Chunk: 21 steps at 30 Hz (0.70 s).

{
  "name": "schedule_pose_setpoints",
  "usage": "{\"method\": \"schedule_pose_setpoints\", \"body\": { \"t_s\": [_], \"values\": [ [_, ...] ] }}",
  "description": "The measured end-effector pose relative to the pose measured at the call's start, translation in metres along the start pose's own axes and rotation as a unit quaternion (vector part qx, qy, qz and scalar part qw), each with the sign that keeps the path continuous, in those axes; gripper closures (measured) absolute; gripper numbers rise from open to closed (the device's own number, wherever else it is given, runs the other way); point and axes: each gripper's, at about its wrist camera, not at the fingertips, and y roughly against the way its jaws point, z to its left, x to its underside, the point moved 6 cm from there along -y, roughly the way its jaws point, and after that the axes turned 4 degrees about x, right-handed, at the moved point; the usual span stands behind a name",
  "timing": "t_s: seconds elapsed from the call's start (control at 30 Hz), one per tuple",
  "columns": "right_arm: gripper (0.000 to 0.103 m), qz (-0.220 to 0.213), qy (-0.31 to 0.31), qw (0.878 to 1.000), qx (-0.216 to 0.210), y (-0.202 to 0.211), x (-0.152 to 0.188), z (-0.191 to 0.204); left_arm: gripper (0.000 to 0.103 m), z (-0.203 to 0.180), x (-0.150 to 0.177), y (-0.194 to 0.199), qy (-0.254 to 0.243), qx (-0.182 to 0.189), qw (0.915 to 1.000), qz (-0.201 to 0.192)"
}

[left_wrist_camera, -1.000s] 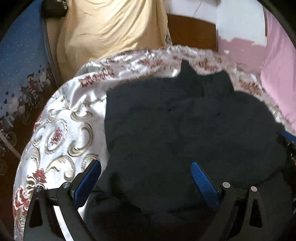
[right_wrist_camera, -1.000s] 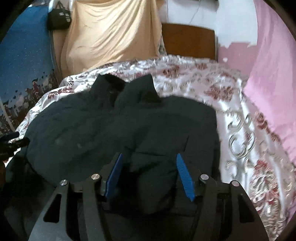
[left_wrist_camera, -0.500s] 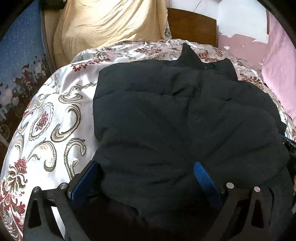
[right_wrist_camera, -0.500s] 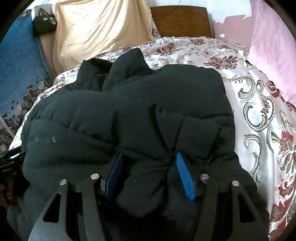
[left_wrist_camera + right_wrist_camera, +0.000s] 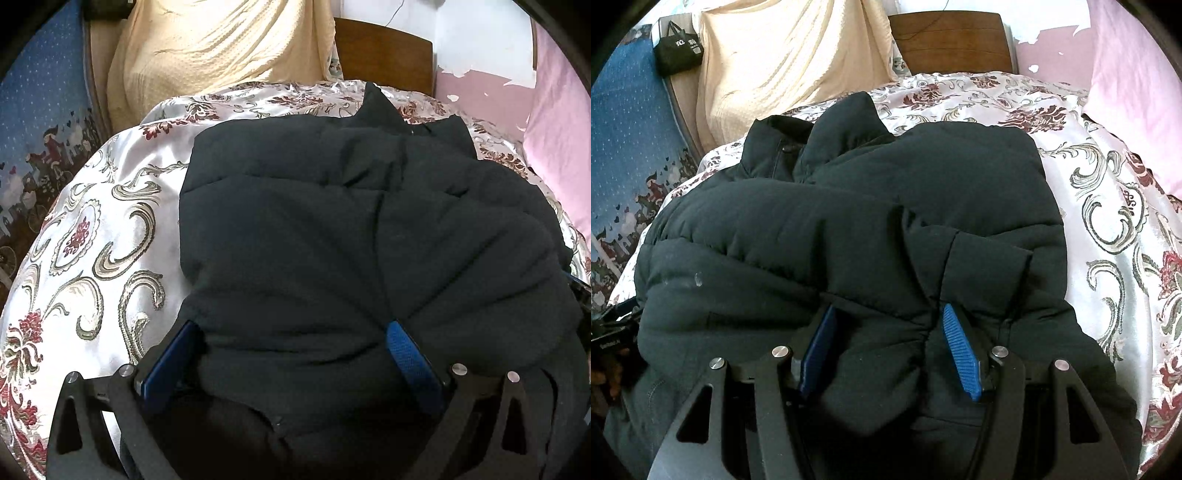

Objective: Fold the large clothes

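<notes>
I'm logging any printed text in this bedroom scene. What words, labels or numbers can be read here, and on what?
Small black bag, upper left of the right wrist view: white print, too blurred to read.
Black device at the left edge of that view: faint lettering, too small to read.
Black puffer jacket: no visible label.

Wooden headboard [image 5: 951, 40], peeling pink wall [image 5: 480, 92], floral bedspread [image 5: 1108, 206], daylight

Satin bedspread [image 5: 110, 221], white with red floral and grey scroll motifs, spread over bed. Cream knitted blanket [image 5: 783, 62] draped at head end. Brown wooden headboard [image 5: 953, 40] behind. Pink pillow [image 5: 1134, 88] at right edge. Blue patterned fabric [image 5: 40, 122] along left side. Small black bag [image 5: 677, 51] hung above it.
</notes>
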Motion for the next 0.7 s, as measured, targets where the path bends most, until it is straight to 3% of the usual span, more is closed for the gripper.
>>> {"method": "schedule_pose_setpoints", "body": {
  "t_s": [0.33, 0.43, 0.47, 0.5, 0.57, 0.63, 0.7],
  "values": [
    [0.044, -0.004, -0.010, 1.000, -0.016, 0.003, -0.002, 0.000, 0.000, 0.008, -0.002, 0.009, 0.029, 0.041, 0.9986, -0.015],
    [0.037, 0.010, -0.012, 0.999, -0.028, 0.005, -0.005, 0.000, 0.000, 0.008, -0.009, 0.020, 0.028, 0.037, 0.9989, -0.010],
    [0.030, 0.020, -0.010, 0.999, -0.032, 0.006, -0.007, 0.001, 0.000, 0.007, -0.011, 0.022, 0.026, 0.035, 0.9990, -0.005],
    [0.025, 0.032, -0.004, 0.999, -0.032, 0.007, -0.009, 0.002, 0.000, 0.006, -0.019, 0.026, 0.023, 0.032, 0.9992, 0.005],
    [0.024, 0.055, 0.017, 0.998, -0.018, 0.013, -0.018, 0.004, 0.000, 0.005, -0.033, 0.030, 0.023, 0.036, 0.9990, 0.013],
    [0.024, 0.060, 0.030, 0.998, -0.017, 0.024, -0.033, 0.005, 0.000, 0.001, -0.059, 0.032, 0.023, 0.048, 0.9984, 0.021],
    [0.017, 0.062, 0.026, 0.997, -0.024, 0.032, -0.058, 0.007, 0.000, -0.004, -0.085, 0.027, 0.025, 0.057, 0.9977, 0.026]
  ]
}}
